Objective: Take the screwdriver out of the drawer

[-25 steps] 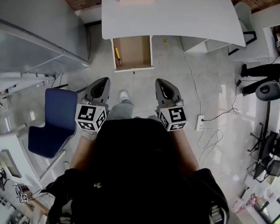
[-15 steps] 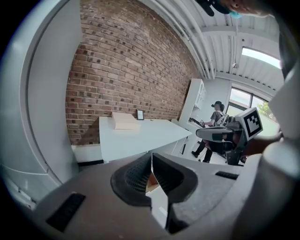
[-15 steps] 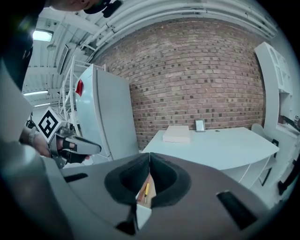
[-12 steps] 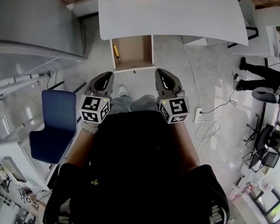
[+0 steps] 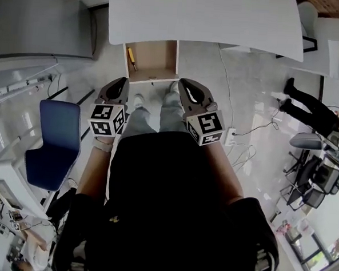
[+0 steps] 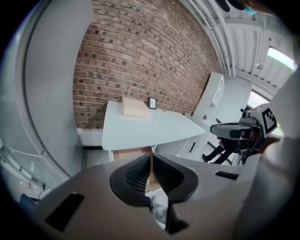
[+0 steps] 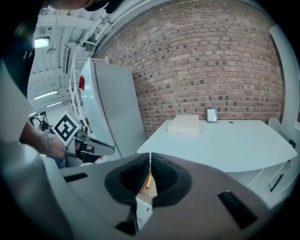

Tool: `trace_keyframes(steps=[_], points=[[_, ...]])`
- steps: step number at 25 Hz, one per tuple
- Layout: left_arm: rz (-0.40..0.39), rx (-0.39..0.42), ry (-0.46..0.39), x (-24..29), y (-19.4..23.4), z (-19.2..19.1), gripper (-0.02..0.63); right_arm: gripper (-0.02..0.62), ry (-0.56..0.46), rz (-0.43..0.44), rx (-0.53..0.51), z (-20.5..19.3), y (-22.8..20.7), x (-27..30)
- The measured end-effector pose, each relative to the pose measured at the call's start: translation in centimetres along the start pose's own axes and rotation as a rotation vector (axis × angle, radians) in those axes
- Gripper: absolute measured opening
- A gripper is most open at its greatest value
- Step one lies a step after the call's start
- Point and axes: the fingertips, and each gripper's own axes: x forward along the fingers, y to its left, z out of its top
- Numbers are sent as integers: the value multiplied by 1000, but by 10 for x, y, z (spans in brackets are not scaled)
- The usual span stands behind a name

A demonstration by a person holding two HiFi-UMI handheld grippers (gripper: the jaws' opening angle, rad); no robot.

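**Two closed, empty grippers held just short of an open drawer with a screwdriver inside**

Seen from above, a person in a dark top stands facing an open drawer (image 5: 157, 59). The drawer is pulled out from under a white table (image 5: 205, 17), and its pale wooden floor is in plain sight. A screwdriver (image 5: 131, 59) with a yellow handle lies inside, along the drawer's left wall. It is well apart from both grippers.

The left gripper (image 5: 122, 80) is just in front of the drawer's front left corner and points toward the drawer. Its two jaws are pressed together with nothing between them. The right gripper (image 5: 183, 81) is just in front of the drawer's front right corner and also points toward the drawer. Its jaws meet at the tips too and hold nothing. In the right gripper view, the screwdriver shows through the hollow behind the closed tips, lying farther off in the drawer.

The person's pale trouser legs and light shoes (image 5: 138, 100) show between the two grippers, just in front of the drawer. A blue chair (image 5: 57, 142) stands to the left of the drawer, well back from it. On the table above the drawer lie a flat cardboard box (image 7: 185, 125) and a small upright frame (image 7: 212, 115), with a brick wall (image 7: 211, 61) behind them.
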Motion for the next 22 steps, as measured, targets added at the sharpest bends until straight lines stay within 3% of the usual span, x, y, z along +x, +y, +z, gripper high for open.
trace_keyframes(steps=[6,10,18,22], points=[[111,-78,51,38,40,-29,5,11,47,87,-44,-4,-8,37],[166,-101,120,82,39,-48,6,11,84,131,-68,-5,-41,54],[263,-160,222,144,67,-98,11,11,121,204,-103,-16,-53,78],[296,-173,282,177,81,-125,74,11,146,210,-96,-28,-63,81]])
